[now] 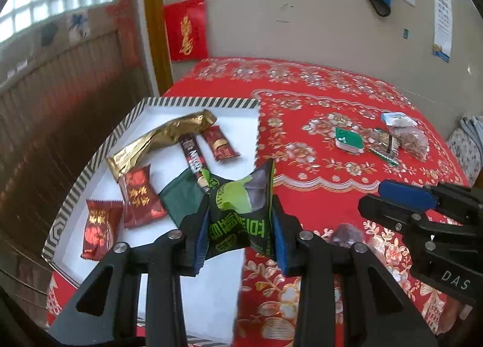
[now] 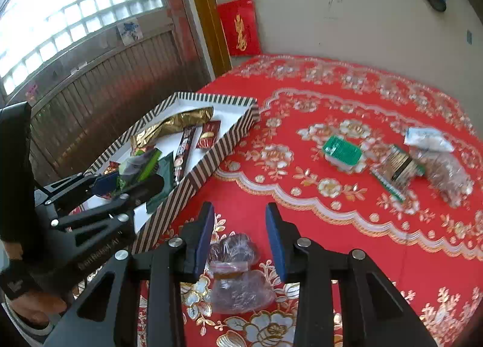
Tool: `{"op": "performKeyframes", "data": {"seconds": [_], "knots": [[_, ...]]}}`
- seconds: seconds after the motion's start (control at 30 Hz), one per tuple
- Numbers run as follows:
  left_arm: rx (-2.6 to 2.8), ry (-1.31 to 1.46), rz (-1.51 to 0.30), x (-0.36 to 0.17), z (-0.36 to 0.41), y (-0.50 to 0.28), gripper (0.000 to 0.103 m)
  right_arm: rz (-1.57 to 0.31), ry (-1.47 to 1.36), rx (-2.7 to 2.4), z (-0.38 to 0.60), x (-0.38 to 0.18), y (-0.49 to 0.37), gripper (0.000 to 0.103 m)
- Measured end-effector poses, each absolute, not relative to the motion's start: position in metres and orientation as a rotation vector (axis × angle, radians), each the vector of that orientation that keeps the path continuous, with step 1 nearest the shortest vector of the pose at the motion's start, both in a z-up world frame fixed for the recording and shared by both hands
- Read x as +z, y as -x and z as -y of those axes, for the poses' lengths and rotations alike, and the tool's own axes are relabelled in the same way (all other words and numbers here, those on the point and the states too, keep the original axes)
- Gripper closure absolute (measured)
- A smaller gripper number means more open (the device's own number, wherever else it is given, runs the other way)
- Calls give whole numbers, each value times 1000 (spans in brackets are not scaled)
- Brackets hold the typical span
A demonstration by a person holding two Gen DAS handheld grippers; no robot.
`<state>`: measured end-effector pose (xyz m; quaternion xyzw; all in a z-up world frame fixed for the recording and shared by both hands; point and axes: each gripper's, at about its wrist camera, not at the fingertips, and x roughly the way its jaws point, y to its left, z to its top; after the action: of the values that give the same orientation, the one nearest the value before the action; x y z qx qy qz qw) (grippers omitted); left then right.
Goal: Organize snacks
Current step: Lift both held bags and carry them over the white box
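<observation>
left tool (image 1: 240, 227) gripping green packet (image 1: 238, 220), right tool (image 2: 240, 233) empty

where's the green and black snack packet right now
The green and black snack packet is pinched between the left gripper fingers, held above the striped box at the table's left side, over its near right edge.

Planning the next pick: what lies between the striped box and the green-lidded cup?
Only bare red tablecloth separates the striped box from the green-lidded cup, clearest in the right wrist view.
</observation>
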<state>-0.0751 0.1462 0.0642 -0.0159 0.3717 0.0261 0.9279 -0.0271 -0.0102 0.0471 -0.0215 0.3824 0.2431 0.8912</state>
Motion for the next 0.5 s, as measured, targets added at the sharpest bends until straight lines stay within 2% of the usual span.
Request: {"op": "performKeyframes", "data": {"seconds": [0.1, 0.13, 0.17, 0.2, 0.23, 0.5], "knots": [[58, 40, -767, 61, -151, 74, 65, -839, 51, 524, 10, 40, 28, 67], [57, 40, -768, 60, -151, 74, 65, -842, 37, 525, 12, 39, 30, 63], [55, 42, -769, 60, -150, 74, 65, -853, 41, 507, 14, 36, 31, 57], [51, 43, -769, 59, -149, 74, 65, -861, 56, 489, 14, 33, 32, 43], [46, 44, -771, 59, -148, 74, 65, -865, 72, 475, 13, 30, 32, 36], [31, 34, -784, 53, -142, 73, 65, -897, 117, 491, 4, 10, 40, 36]]}}
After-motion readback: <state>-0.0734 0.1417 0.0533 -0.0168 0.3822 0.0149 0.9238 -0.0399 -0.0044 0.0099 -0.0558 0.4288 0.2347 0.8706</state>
